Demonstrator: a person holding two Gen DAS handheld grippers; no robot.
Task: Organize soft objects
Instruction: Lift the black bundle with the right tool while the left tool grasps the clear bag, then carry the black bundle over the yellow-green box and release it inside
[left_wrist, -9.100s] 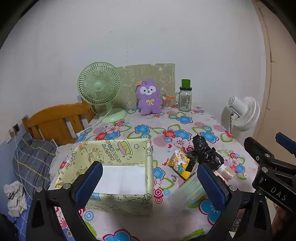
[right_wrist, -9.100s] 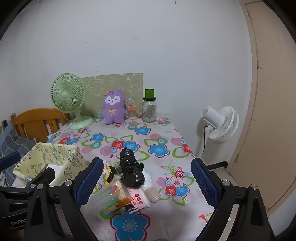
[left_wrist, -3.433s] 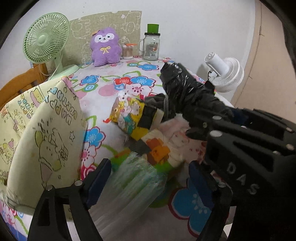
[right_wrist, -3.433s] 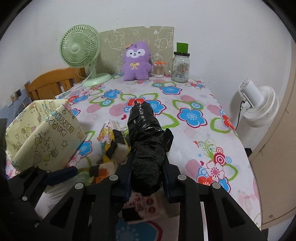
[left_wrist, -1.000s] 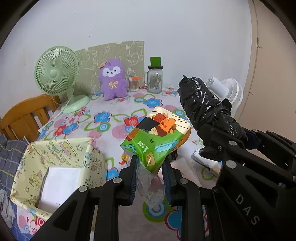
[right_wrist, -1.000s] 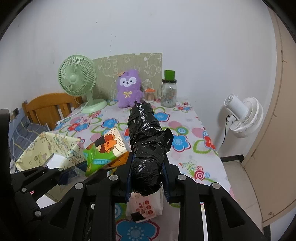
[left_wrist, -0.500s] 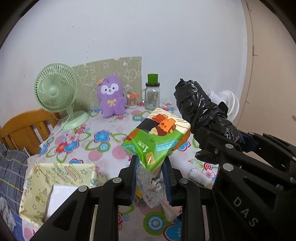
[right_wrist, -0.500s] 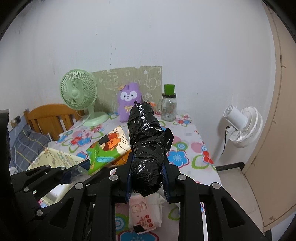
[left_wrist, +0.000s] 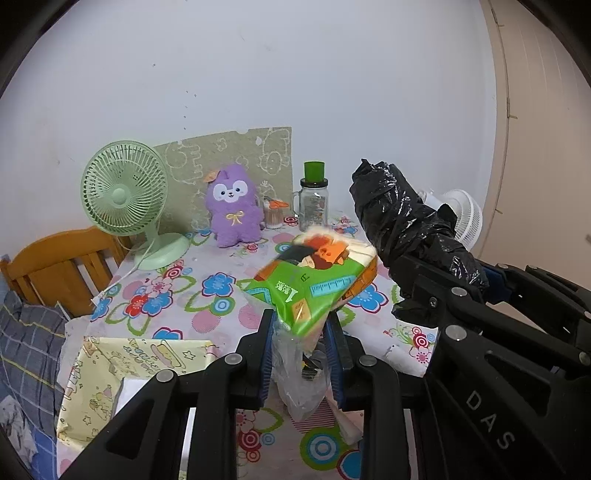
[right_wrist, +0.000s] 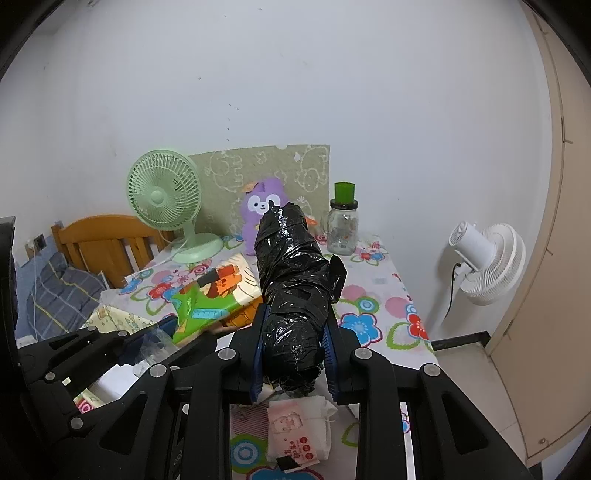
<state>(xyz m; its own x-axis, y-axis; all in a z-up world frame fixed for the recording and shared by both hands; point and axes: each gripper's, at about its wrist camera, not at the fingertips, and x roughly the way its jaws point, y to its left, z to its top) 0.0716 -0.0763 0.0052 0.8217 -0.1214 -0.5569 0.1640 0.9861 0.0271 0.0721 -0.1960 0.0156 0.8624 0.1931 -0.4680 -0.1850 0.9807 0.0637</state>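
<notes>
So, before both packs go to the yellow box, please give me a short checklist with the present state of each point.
1. Left gripper shut on the green tissue pack: ok, though it pinches only the pack's lower end.
2. Right gripper shut on the black plastic bundle: ok.
3. Both packs lifted off the table: ok.
4. Yellow box open on top: ok.
5. Room left inside the box: cannot tell, only something white shows inside.
6. Small white pack not yet collected: not ok.
</notes>
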